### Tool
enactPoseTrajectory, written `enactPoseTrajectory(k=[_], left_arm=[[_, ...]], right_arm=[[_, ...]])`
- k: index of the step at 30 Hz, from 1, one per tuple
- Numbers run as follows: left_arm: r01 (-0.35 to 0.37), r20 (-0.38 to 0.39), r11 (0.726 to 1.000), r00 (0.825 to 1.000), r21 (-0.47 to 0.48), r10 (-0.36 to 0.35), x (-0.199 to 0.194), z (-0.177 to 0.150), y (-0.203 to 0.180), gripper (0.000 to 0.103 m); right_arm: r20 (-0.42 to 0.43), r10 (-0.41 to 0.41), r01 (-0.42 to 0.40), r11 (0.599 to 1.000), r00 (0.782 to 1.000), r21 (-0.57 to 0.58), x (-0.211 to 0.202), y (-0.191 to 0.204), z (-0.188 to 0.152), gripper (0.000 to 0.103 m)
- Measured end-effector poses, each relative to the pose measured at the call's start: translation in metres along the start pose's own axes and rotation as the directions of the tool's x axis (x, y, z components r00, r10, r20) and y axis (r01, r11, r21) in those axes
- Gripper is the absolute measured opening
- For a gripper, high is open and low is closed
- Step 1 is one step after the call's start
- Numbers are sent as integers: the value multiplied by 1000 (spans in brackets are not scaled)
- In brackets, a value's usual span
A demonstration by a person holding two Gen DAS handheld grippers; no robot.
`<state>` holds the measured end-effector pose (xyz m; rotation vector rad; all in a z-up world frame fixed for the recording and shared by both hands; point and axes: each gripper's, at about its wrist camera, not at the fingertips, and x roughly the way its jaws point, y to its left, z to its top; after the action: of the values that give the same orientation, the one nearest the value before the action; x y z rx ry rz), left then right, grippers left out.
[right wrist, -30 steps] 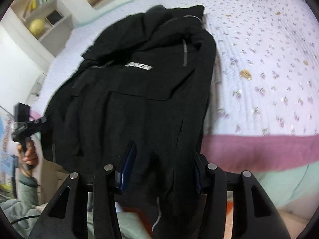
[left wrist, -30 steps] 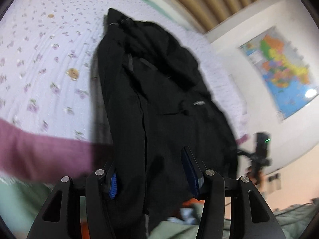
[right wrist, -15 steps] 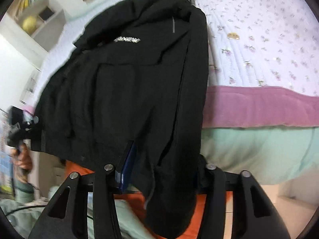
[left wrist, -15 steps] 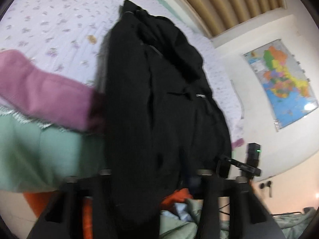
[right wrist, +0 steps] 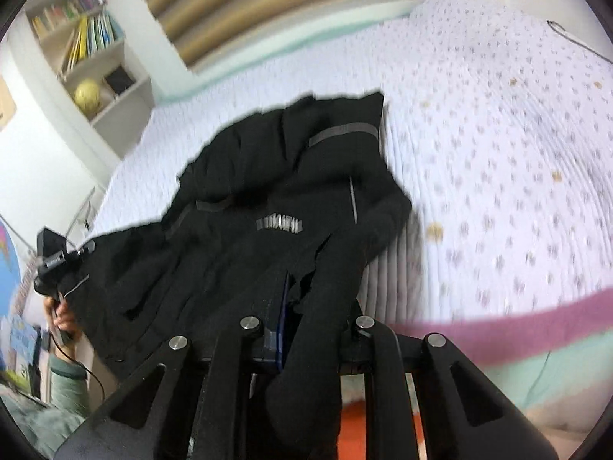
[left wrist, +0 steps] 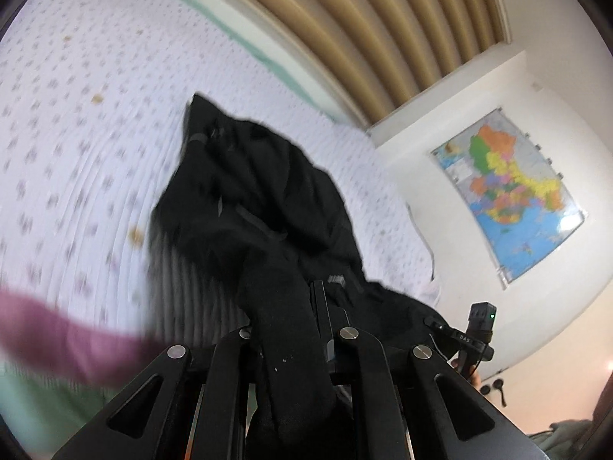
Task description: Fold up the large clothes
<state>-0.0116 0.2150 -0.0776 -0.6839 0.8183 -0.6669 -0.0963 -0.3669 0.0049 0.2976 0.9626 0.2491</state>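
Premises are a home bedroom: floral-quilted bed [left wrist: 95, 122], wall map [left wrist: 509, 191], bookshelf [right wrist: 92, 57] with books, and tan curtain [left wrist: 364, 27] observed.

A wide bed with a white quilted bedspread printed with small lilac flowers [left wrist: 76, 134] fills most of both views; a mauve band [right wrist: 517, 318] runs along its near edge above a pale green valance [right wrist: 555, 368]. Behind it rises a tan, vertically ribbed headboard panel [left wrist: 364, 38]. On the white wall [left wrist: 555, 287] hangs a colourful political map poster [left wrist: 513, 195]. A cream open bookshelf [right wrist: 115, 88] holds upright books [right wrist: 92, 34] and a yellow ball [right wrist: 87, 94]. Soft, even light fills the room.
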Motion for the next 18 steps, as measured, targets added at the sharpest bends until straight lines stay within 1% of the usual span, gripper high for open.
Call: enactPoseTrajectory(k=[2,5,6,8,10,13,15,16,17,18], left_arm=[[7,21,1000,1000,2,-7,5,23,-3,11],[-4,59,1000,998,4,3,14,56,-8,11],[-11,75,1000,997,-1,11,17,68,-9,11],[-50,109,999,993,-12,51,31,94,-10,11],[-91,133,995,987,-27,94,46,114,-10,12],[-216,159,975,962,-42,220,82,146,-7,12],[-259,158,964,951,-59,265,103,160,-1,12],[-286,154,956,944,-64,293,116,167,4,12],[-328,139,943,932,-64,334,134,175,12,12],[-351,126,934,926,-63,356,145,178,18,13]], right_arm=[[38,25,-26,1000,999,16,3,1,25,21],[87,36,-40,999,996,37,2,-4,63,21],[107,46,-53,997,993,62,8,-7,80,21],[132,51,-65,992,990,106,20,-15,107,21],[148,17,-40,988,989,149,37,-26,134,21],[148,-23,-6,981,989,193,60,-39,164,21],[125,-67,37,973,990,226,90,-46,183,21],[114,-75,45,970,991,241,98,-52,188,21],[98,-86,59,965,991,254,112,-58,193,21],[83,-101,76,962,991,263,126,-64,199,21]])
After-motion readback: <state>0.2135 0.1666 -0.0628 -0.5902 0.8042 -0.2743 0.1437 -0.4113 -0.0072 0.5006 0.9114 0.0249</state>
